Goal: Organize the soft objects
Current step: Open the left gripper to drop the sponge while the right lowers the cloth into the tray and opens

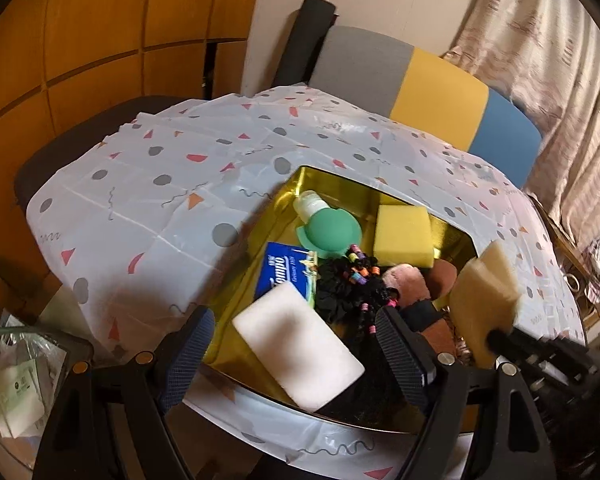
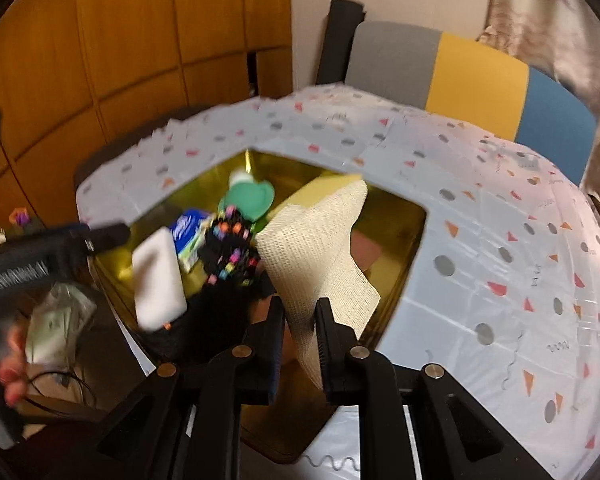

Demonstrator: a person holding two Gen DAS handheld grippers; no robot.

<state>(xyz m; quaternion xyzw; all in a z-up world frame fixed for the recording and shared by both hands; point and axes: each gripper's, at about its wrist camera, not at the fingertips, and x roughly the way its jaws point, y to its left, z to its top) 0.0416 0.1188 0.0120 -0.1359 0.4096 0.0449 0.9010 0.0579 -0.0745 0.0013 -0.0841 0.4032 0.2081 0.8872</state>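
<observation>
A gold tray sits on the patterned tablecloth and holds soft things: a white foam block, a yellow sponge, a green bottle, a blue tissue pack, a black beaded scrunchie and a pink plush. My left gripper is open, its fingers either side of the white block. My right gripper is shut on a cream mesh cloth, held above the tray; the cloth also shows in the left wrist view.
The tablecloth covers the table around the tray. A chair with a grey, yellow and blue back stands behind the table. Wooden cabinets lie left, curtains right. A glass side table with papers is lower left.
</observation>
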